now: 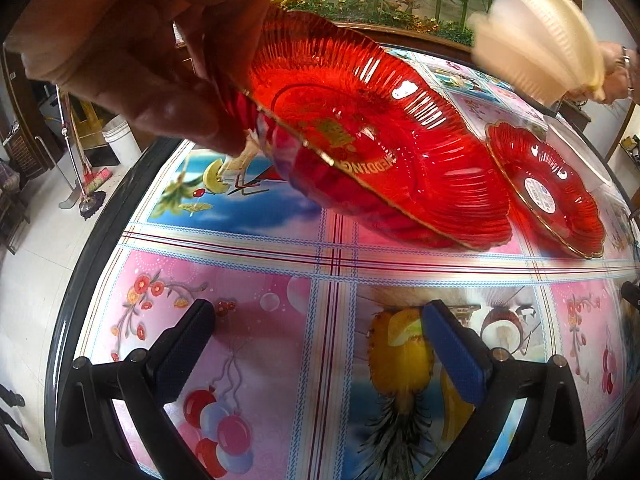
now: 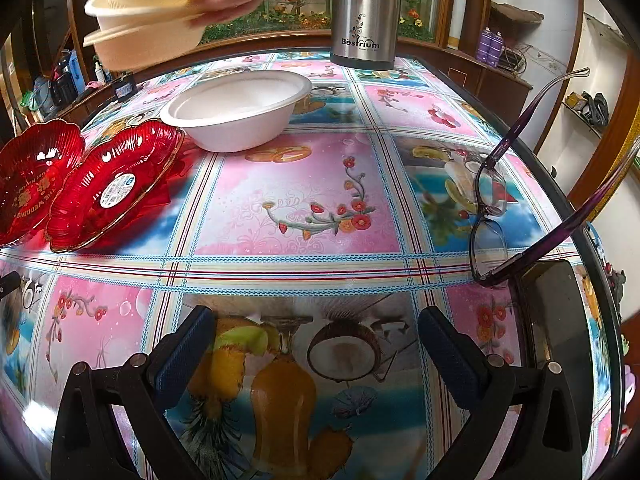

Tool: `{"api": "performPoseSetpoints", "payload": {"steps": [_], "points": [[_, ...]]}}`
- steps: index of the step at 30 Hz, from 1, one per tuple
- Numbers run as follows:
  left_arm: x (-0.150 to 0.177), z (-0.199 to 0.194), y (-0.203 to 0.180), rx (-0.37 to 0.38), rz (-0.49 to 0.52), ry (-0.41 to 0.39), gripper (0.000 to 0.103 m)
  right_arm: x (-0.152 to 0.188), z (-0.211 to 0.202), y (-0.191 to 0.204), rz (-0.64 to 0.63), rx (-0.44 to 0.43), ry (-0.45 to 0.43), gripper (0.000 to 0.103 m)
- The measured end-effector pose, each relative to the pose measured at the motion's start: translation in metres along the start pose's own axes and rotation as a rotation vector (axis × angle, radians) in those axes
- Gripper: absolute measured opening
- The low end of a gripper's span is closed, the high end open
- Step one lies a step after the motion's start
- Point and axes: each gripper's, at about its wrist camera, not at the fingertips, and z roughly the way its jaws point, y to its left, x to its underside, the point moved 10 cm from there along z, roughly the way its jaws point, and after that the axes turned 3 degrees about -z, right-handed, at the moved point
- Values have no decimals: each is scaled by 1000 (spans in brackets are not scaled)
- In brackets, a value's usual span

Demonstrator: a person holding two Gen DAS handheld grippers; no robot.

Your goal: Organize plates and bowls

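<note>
In the left wrist view a bare hand (image 1: pixel 132 68) holds a red glass plate (image 1: pixel 360 132) tilted above the table (image 1: pixel 256 340). A second red plate (image 1: pixel 548 192) with a white sticker lies to its right. Another hand holds several stacked cream bowls (image 1: pixel 536 36) in the air at the far right. The right wrist view shows both red plates (image 2: pixel 24 176) (image 2: pixel 116 184) at the left, a white bowl (image 2: pixel 240 108) resting on the table, and the cream bowl stack (image 2: pixel 152 12) held above it. My left gripper (image 1: pixel 320 344) and right gripper (image 2: pixel 316 352) stand open and hold nothing, well short of the dishes.
A steel thermos (image 2: pixel 364 12) stands at the table's far edge. Purple-framed glasses (image 2: pixel 492 200) lie at the right, beside a dark flat device (image 2: pixel 556 320). The round table has a black rim (image 1: pixel 80 264); a broom and a bucket stand on the floor at the left.
</note>
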Motion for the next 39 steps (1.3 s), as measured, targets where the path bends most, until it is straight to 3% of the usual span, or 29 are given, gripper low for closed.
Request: {"api": "performPoseSetpoints", "payload": {"steps": [39], "points": [[-3,-1,0,1,-1,1,103,1,1,0,-1,1,-1,102]]}}
